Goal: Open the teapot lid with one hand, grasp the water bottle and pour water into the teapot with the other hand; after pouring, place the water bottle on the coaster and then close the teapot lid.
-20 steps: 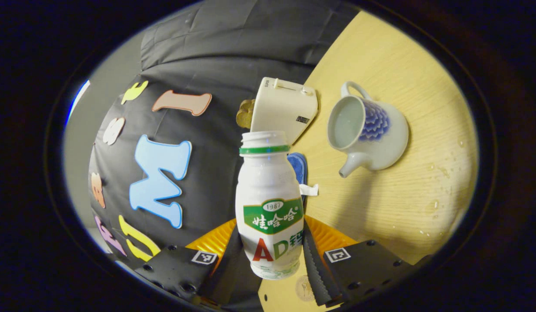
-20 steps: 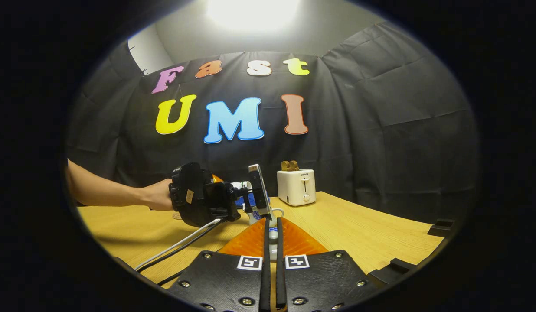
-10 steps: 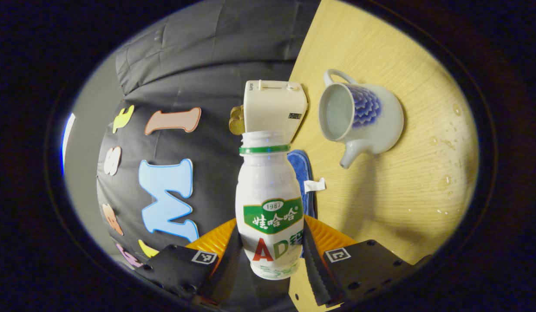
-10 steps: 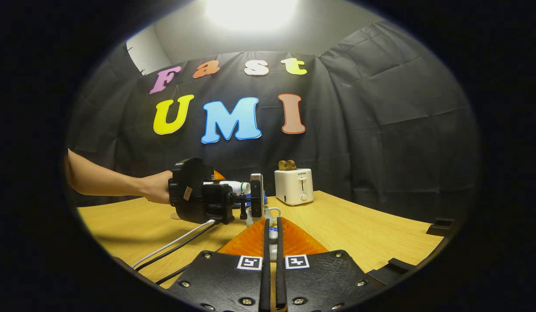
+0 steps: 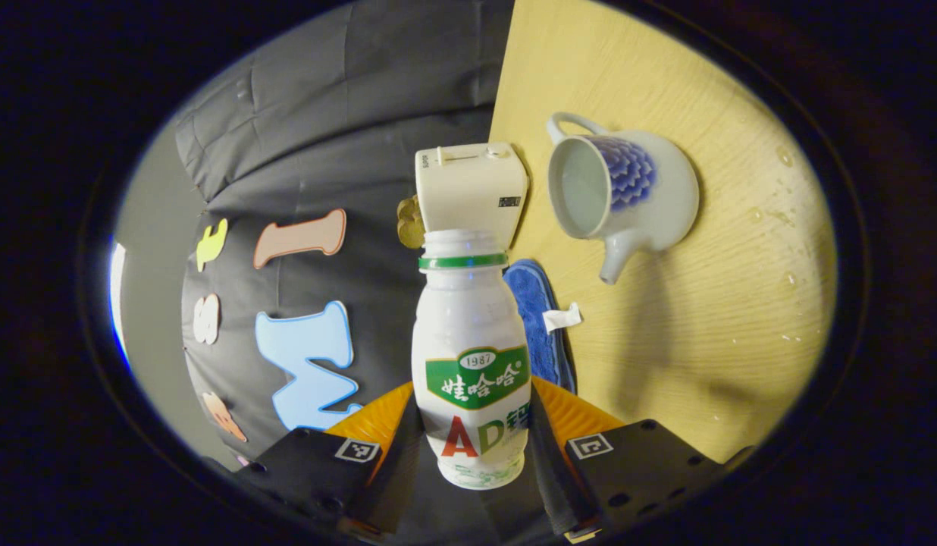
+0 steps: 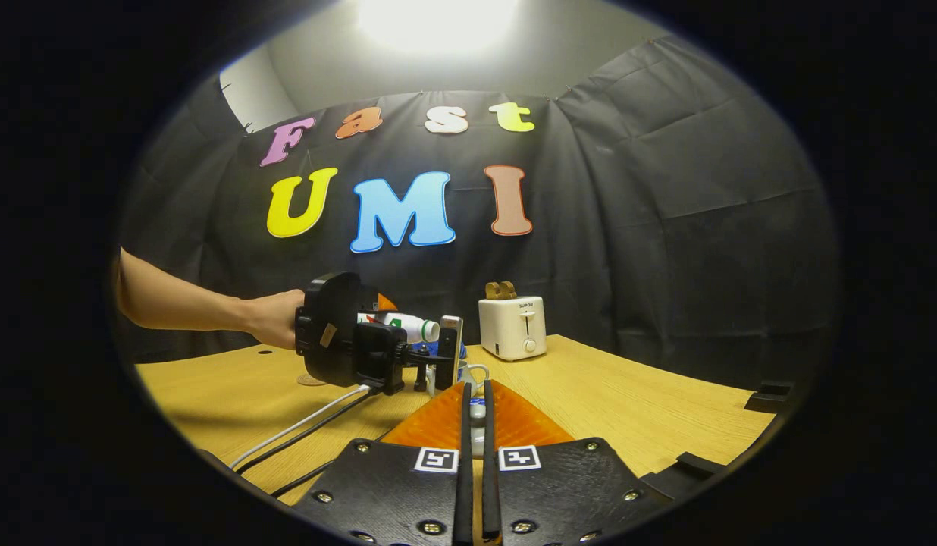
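- Currently, in the left gripper view, the left gripper (image 5: 474, 440) is clamped on the water bottle (image 5: 471, 364), one finger pressing each side of its lower body; the bottle's neck is uncapped.
- In the right gripper view that same bottle (image 6: 408, 327) lies close to horizontal in the left gripper (image 6: 347, 341), its mouth pointing toward the toaster side, above the tabletop.
- A hand (image 6: 275, 318) holds the left gripper from behind; the forearm reaches in from the view's left edge.
- Teapot (image 5: 624, 193): stands on the wooden table (image 5: 711, 318), lid off, interior open to view, spout toward the bottle side, handle on the far side. The bottle mouth is near it but apart from it.
- Right gripper (image 6: 474, 413): fingers nearly together, pinching a small white piece with blue marks between them, likely the teapot lid (image 6: 477, 411), though little of it is visible.
- Toaster (image 5: 472, 189) stands at the table's back edge, just beside the teapot.
- Blue cloth (image 5: 540, 318) with a white tag lies on the table between the bottle and the teapot.
- Water droplets (image 5: 783, 220) sit on the wood past the teapot.
- A round coaster (image 6: 311, 379) lies on the table below the left gripper.
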Tool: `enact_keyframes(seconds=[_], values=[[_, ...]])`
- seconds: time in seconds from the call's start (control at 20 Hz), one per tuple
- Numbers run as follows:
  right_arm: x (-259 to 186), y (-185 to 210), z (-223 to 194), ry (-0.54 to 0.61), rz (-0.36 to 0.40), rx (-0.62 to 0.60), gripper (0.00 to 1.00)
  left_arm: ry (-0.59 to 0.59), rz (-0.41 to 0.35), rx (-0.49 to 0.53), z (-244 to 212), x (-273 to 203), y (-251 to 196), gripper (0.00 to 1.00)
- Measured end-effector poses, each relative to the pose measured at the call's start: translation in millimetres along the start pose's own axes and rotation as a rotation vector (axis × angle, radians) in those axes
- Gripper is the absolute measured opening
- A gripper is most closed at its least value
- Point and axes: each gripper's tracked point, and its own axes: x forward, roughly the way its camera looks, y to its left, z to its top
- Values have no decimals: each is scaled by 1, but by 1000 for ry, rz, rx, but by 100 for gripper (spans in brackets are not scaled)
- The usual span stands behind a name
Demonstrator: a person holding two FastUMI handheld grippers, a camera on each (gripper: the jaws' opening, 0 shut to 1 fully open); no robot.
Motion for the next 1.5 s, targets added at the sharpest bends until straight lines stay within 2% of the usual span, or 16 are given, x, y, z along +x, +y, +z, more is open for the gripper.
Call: enact_keyframes(seconds=[0.05, 0.1, 0.15, 0.25, 0.3, 0.35, 0.45, 0.5, 0.55, 1.15, 1.2, 1.25, 1.3, 1.45, 1.5], values=[[1, -1, 0, 0, -1, 2, 5, -1, 1, 10, 0, -1, 1, 70], [1, -1, 0, 0, -2, 3, 5, -2, 3, 21, 0, 0, 1, 70], [1, -2, 0, 0, -4, 6, 5, -4, 5, 31, 1, -1, 2, 75], [1, -4, 0, -1, -7, 8, 5, -5, 5, 46, 0, -1, 2, 76], [0, -4, 0, -1, -8, 8, 5, -6, 8, 54, 0, -1, 3, 75], [0, -5, 0, -1, -9, 8, 5, -7, 10, 60, 0, -1, 3, 70], [0, -7, 0, -1, -13, 7, 5, -8, 10, 66, 0, -1, 3, 80], [-1, -8, 1, -1, -14, 8, 5, -9, 11, 68, 0, 0, 4, 70], [-1, -9, 1, -1, -17, 9, 5, -9, 13, 71, 0, 0, 4, 75], [-3, -9, 3, -9, -20, 9, 5, -15, 47, 124, -1, 3, 8, 75], [-2, -10, 3, -9, -21, 9, 5, -14, 48, 127, -1, 3, 8, 80], [-3, -10, 3, -9, -22, 9, 5, -15, 52, 132, -1, 3, 9, 80], [-3, -10, 3, -10, -22, 9, 5, -16, 56, 136, -1, 3, 9, 75], [-3, -10, 4, -11, -21, 9, 5, -17, 64, 155, -2, 4, 10, 75], [-4, -10, 4, -12, -21, 9, 5, -18, 69, 161, -2, 4, 11, 80]])
